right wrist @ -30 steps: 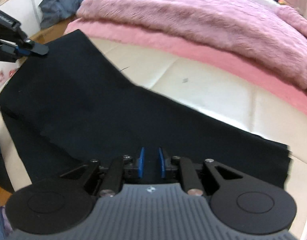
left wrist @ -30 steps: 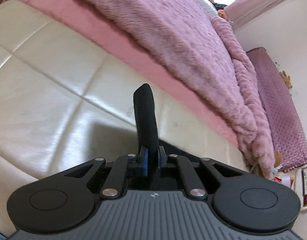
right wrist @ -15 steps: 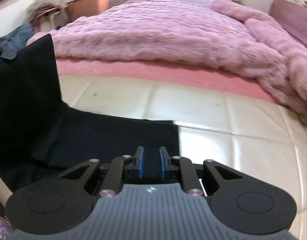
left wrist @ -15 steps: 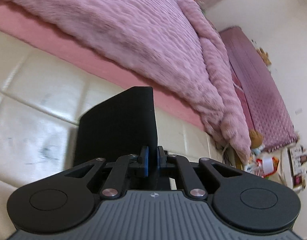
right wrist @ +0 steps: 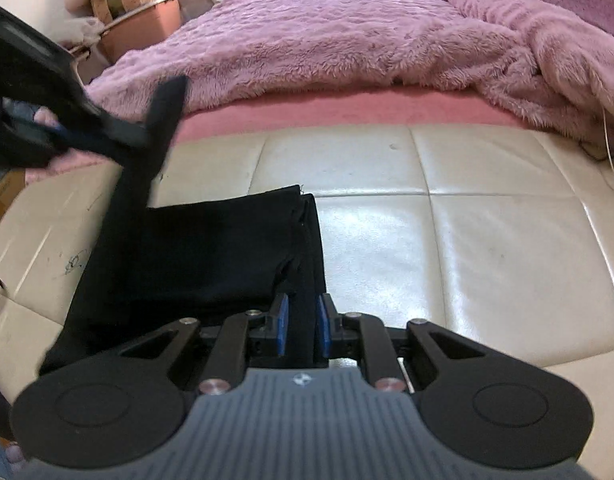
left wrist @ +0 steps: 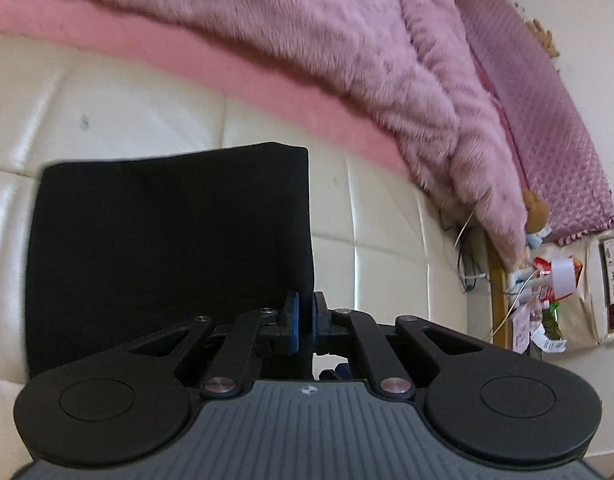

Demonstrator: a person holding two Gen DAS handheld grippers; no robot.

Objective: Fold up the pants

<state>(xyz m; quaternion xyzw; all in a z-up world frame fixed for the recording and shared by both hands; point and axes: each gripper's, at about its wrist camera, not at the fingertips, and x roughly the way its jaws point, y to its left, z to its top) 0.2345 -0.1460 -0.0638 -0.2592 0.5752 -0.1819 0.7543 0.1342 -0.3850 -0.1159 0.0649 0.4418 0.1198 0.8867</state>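
Note:
The black pants lie partly folded on the cream padded bench. My right gripper is shut on the pants' near right edge, low over the bench. My left gripper is shut on the pants, holding a flap of black cloth spread in front of it. In the right wrist view the left gripper shows at the upper left, lifting a strip of the pants above the bench.
A fluffy purple blanket over a pink sheet covers the bed behind the bench. Boxes and clutter stand at the far left. A purple headboard and small items lie to the right.
Both grippers carried the pants to the right, folding the cloth over itself. The spread-out pants are now a narrower stack. The left gripper has swung toward the right one.

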